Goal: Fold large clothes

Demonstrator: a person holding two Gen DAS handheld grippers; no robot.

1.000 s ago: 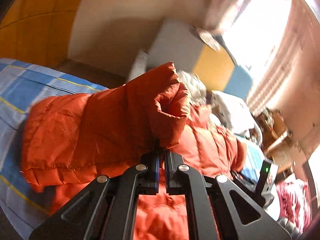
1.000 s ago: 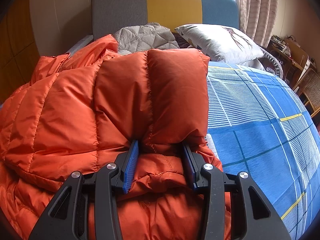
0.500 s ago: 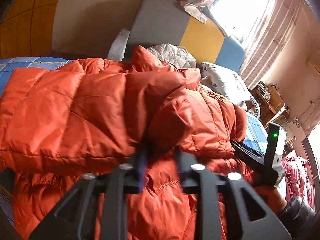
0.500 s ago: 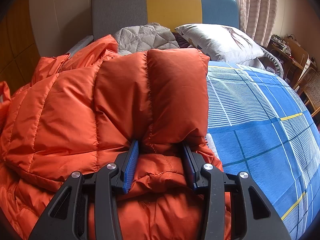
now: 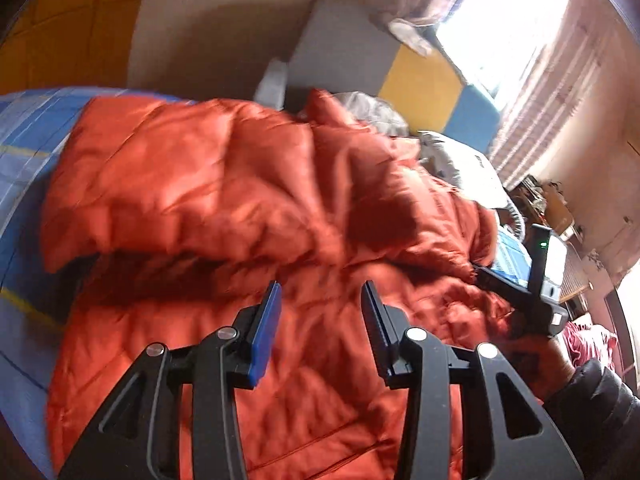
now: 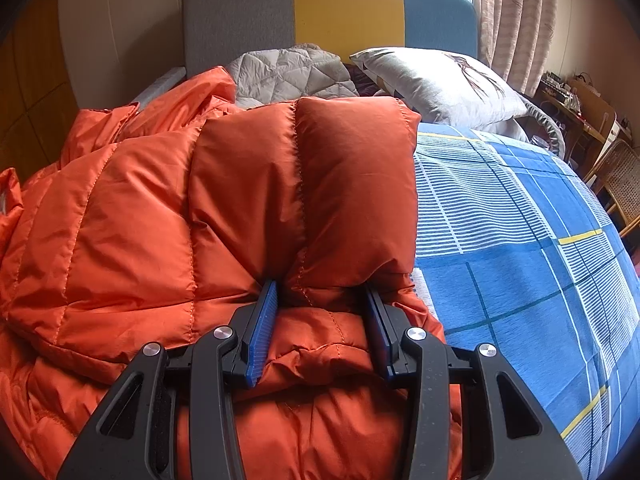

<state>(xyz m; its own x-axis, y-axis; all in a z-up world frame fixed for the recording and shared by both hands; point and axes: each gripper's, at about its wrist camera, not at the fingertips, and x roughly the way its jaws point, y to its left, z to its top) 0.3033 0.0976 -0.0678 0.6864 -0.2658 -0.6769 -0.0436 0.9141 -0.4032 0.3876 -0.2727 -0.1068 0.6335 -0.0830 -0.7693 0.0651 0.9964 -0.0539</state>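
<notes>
An orange puffer jacket [image 5: 248,200] lies on the bed with both sleeves folded across its body. My left gripper [image 5: 320,300] is open and empty, just above the jacket's lower part, below the folded left sleeve [image 5: 168,184]. My right gripper [image 6: 320,300] is open, its jaws standing on either side of the puffy cuff of the right sleeve [image 6: 344,192], not squeezing it. The jacket [image 6: 120,220] fills the left half of the right wrist view. The right gripper's body also shows in the left wrist view [image 5: 536,280] at the jacket's right edge.
The blue checked bedsheet [image 6: 520,240] spreads to the right. A grey quilted garment [image 6: 288,72] and a pillow [image 6: 440,84] lie by the grey, yellow and blue headboard [image 6: 340,12]. Wicker chair [image 6: 620,184] and cluttered desk stand at far right.
My left gripper carried the left sleeve across the jacket, opened and let it go; the sleeve now lies folded on the body. The right gripper has stayed still.
</notes>
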